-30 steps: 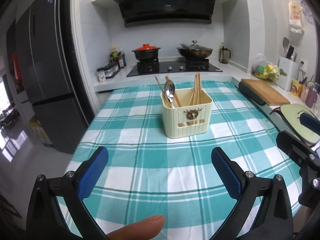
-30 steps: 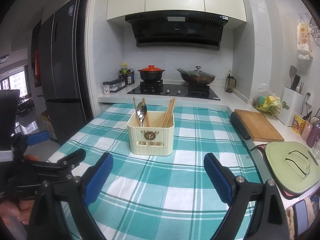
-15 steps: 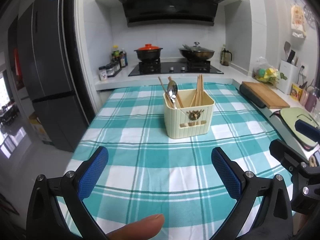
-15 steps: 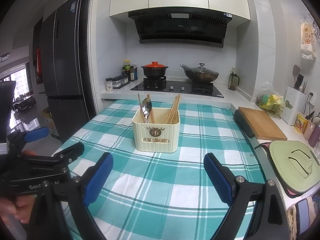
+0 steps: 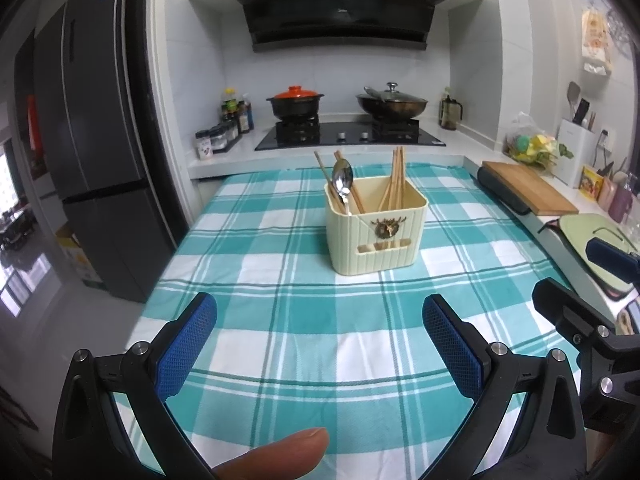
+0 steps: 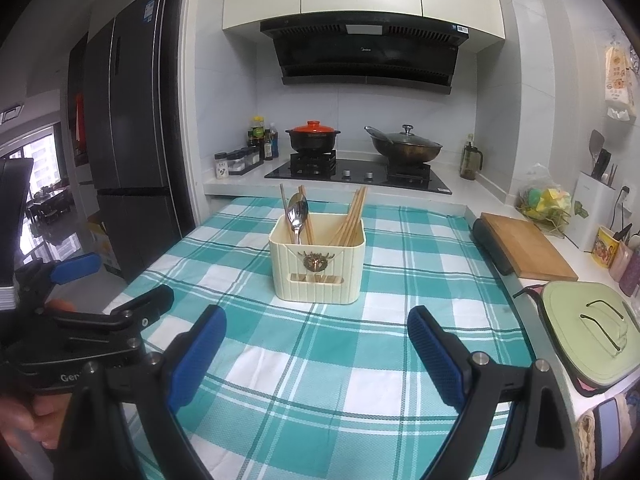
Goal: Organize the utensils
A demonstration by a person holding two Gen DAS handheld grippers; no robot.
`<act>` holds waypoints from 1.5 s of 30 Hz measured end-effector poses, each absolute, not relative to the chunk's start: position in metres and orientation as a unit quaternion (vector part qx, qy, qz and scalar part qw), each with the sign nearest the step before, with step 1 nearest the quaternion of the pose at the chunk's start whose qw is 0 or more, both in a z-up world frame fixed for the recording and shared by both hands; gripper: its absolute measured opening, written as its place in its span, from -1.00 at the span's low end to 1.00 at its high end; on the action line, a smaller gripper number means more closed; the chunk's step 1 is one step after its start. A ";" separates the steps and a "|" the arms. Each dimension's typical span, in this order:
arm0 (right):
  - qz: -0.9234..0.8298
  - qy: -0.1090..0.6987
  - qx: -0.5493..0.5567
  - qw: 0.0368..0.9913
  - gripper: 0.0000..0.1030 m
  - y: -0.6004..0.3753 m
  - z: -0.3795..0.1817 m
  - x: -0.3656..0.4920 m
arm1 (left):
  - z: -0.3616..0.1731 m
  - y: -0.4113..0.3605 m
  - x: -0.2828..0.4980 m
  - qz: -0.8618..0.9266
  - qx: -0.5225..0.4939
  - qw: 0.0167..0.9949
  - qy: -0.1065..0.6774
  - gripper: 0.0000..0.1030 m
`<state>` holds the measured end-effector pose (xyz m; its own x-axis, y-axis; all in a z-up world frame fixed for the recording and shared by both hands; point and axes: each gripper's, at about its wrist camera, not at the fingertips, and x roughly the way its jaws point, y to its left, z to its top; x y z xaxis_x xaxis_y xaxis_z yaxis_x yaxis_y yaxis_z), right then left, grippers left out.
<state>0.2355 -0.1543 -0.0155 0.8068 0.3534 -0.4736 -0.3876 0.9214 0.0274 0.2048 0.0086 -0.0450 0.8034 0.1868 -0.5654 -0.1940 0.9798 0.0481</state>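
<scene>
A cream utensil holder (image 5: 376,232) (image 6: 318,266) stands upright on the teal checked tablecloth (image 5: 320,328) (image 6: 320,360). A metal spoon (image 5: 343,182) (image 6: 298,212) and wooden chopsticks (image 5: 396,176) (image 6: 352,214) stick up out of it. My left gripper (image 5: 320,344) hovers open over the near part of the cloth, well short of the holder, nothing between its blue pads. My right gripper (image 6: 318,356) is likewise open and empty, also short of the holder. Each gripper shows at the edge of the other's view.
Behind the table are a hob with an orange-lidded pot (image 6: 313,140) and a wok (image 6: 404,148). A wooden cutting board (image 6: 524,250) and a green lidded tray (image 6: 588,328) lie on the right counter. A dark fridge (image 6: 128,148) stands left.
Both cameras have tilted up and drawn back slightly, so the holder sits lower in each view. Both grippers stay open and empty.
</scene>
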 end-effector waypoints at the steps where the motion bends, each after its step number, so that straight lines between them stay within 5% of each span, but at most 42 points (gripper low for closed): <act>1: 0.195 0.241 -0.035 0.950 0.82 -0.154 -0.016 0.235 | -0.045 0.009 0.205 0.101 -0.006 0.949 0.297 0.99; 45: 0.201 0.248 -0.035 0.947 0.82 -0.150 -0.017 0.233 | -0.047 0.006 0.205 0.094 -0.013 0.948 0.303 0.99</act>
<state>0.2335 -0.1503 -0.0171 0.7962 0.3625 -0.4845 -0.3972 0.9171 0.0334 0.2048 0.0064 -0.0467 0.7985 0.1709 -0.5772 -0.1872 0.9818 0.0318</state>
